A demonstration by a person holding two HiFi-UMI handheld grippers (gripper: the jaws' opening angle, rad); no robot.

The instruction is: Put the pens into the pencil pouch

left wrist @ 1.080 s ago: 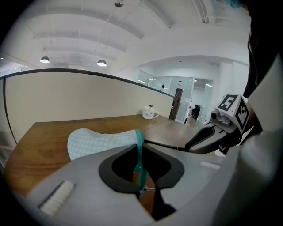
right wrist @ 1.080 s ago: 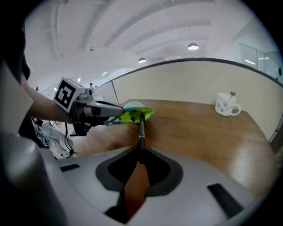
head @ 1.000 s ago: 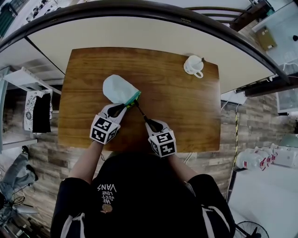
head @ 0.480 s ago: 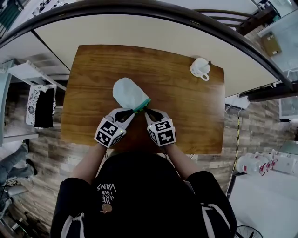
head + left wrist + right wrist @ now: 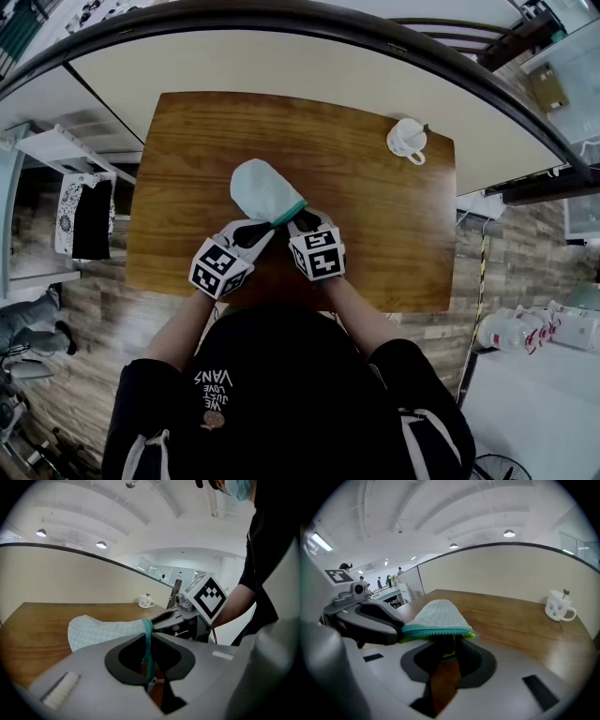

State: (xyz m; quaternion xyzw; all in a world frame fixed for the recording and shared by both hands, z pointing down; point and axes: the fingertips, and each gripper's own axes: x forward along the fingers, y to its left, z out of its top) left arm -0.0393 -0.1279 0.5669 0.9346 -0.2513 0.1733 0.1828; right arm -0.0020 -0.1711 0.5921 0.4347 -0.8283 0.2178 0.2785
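A pale mint, fine-checked fabric pencil pouch (image 5: 265, 192), rounded at its far end and edged with a teal zip (image 5: 148, 639), lies toward the near edge of a glossy wooden table (image 5: 375, 234). The left gripper (image 5: 262, 229) pinches the zip rim. The right gripper (image 5: 296, 222) clamps a dark pen (image 5: 446, 645) at the pouch's mouth.

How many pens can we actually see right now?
1. A dark pen sits between the right gripper's jaws, nearly all of it inside the pencil pouch mouth. None lie loose on the table. Others may be hidden in the pouch.
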